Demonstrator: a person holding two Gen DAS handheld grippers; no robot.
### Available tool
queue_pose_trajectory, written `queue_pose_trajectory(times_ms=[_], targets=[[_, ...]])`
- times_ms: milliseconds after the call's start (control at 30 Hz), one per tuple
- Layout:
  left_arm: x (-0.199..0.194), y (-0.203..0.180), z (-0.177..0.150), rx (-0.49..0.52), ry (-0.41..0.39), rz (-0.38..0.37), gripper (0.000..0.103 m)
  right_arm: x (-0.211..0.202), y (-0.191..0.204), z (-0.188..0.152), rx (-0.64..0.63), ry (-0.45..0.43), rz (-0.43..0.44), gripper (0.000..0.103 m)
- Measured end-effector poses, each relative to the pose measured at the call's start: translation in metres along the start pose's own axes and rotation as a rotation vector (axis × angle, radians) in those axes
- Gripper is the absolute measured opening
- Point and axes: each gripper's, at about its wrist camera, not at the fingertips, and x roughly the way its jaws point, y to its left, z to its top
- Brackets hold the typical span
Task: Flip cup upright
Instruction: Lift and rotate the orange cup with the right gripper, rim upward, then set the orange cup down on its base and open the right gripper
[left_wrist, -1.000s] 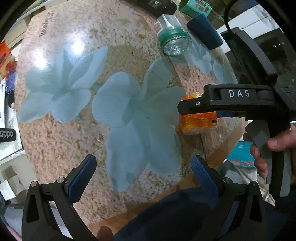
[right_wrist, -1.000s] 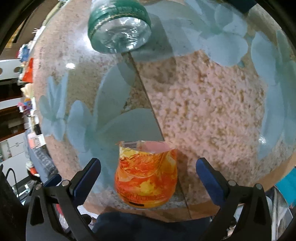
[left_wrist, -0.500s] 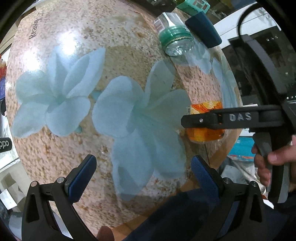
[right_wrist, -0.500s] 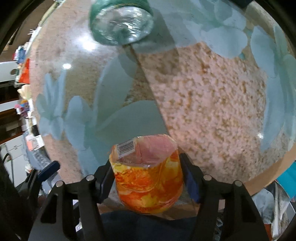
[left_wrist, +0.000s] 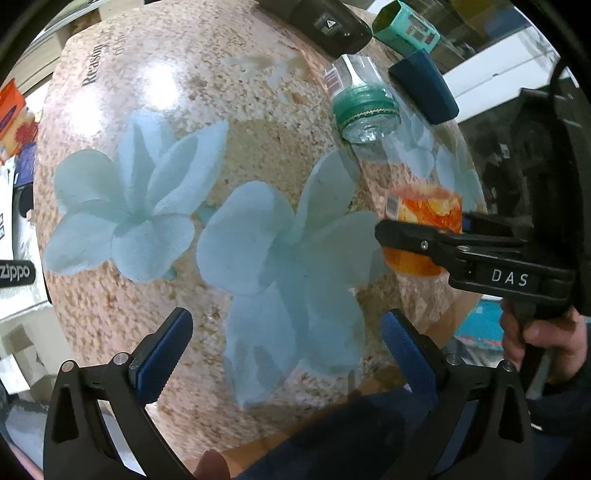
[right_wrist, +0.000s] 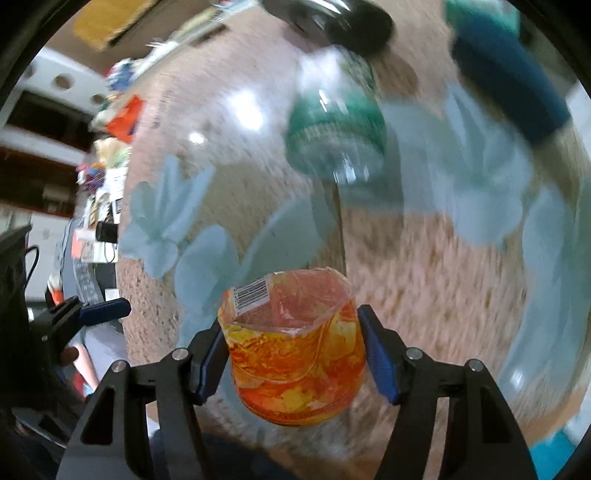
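An orange and yellow marbled cup (right_wrist: 295, 354) with a barcode sticker sits upside down, its flat base up, between my right gripper's (right_wrist: 291, 354) blue pads (right_wrist: 380, 358), which are shut on its sides. It looks lifted a little off the flowered table. In the left wrist view the cup (left_wrist: 424, 214) shows at the right, partly hidden by the right gripper's (left_wrist: 436, 240) black finger. My left gripper (left_wrist: 284, 350) is open and empty over the table's near edge.
The table (left_wrist: 184, 280) is pink speckled with pale blue flowers. A clear glass with a green band (left_wrist: 365, 114) lies at the back, also in the right wrist view (right_wrist: 336, 140). A dark blue case (left_wrist: 424, 88), a black device (left_wrist: 321, 22) and a teal box (left_wrist: 406, 29) lie behind it.
My right gripper closed from open onto the cup and has lifted and tilted it; the right wrist view is now motion-blurred. My left gripper stayed open, shifting slightly.
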Motion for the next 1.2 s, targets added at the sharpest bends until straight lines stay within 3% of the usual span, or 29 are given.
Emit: queue_pose_trajectory(times_ms=[400, 600, 967, 1100, 1200], targets=[[0.034, -0.048, -0.015, -0.053, -0.001, 0.013, 0.103, 0.009, -0.027, -0.011, -0.385, -0.299, 0.075, 0.064], [0.061, -0.065, -0.021, -0.071, -0.014, 0.038, 0.103, 0.028, -0.031, -0.017, -0.449, -0.373, 0.106, 0.064], [0.08, -0.074, -0.022, -0.078, -0.013, 0.07, 0.103, 0.032, -0.036, -0.025, -0.507, -0.395, 0.122, 0.066], [0.081, -0.072, -0.022, -0.097, -0.014, 0.064, 0.103, 0.033, -0.037, -0.019, -0.479, -0.364, 0.132, 0.086], [0.074, -0.071, -0.025, -0.103, -0.027, 0.051, 0.103, 0.023, -0.036, -0.02, -0.473, -0.373, 0.132, 0.093]])
